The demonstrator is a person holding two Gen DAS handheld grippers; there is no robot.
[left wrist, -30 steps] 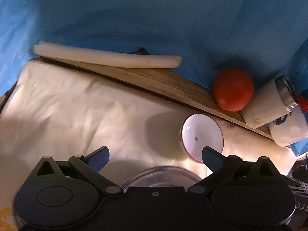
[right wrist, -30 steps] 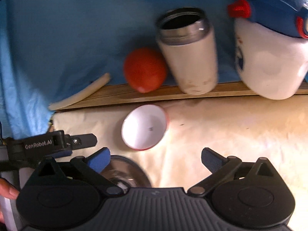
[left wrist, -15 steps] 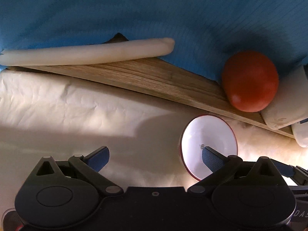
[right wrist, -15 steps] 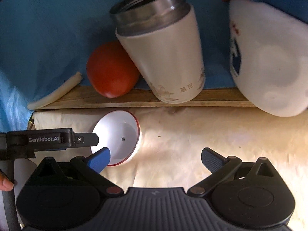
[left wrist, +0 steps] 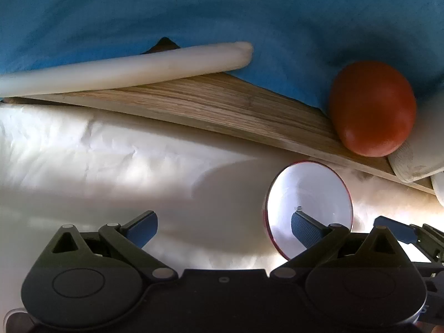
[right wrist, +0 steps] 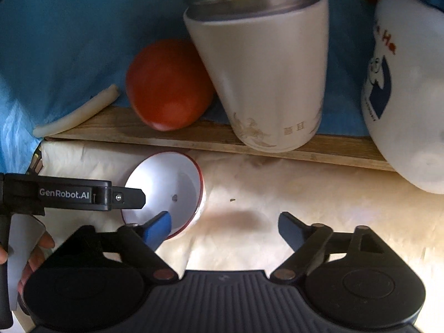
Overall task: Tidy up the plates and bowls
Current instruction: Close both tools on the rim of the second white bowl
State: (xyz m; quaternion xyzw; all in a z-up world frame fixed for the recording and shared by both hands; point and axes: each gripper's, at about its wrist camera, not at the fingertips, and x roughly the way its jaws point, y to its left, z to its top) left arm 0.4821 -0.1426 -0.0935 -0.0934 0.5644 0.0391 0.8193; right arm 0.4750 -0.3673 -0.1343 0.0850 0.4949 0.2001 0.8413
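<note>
A small white bowl with a red rim (left wrist: 308, 202) sits on the cream cloth, also in the right wrist view (right wrist: 166, 188). My left gripper (left wrist: 222, 223) is open and empty; its right fingertip (left wrist: 304, 223) lies in front of the bowl's inside, the left one over bare cloth. My right gripper (right wrist: 224, 226) is open and empty; its left fingertip (right wrist: 159, 227) overlaps the bowl's near rim. The left gripper's body (right wrist: 69, 194) reaches in from the left beside the bowl.
A wooden board (left wrist: 222, 108) lies behind the cloth, on blue fabric. On it are a white stick (left wrist: 125, 69), a tomato (right wrist: 169, 86), a white steel-rimmed cup (right wrist: 263, 69) and a white jug (right wrist: 408, 97). Cream cloth (right wrist: 305, 194) stretches right of the bowl.
Both grippers have moved forward and lower toward the bowl, so the bowl, tomato and cup look larger. The glass dish seen under the grippers a second ago is out of view. Both stay open.
</note>
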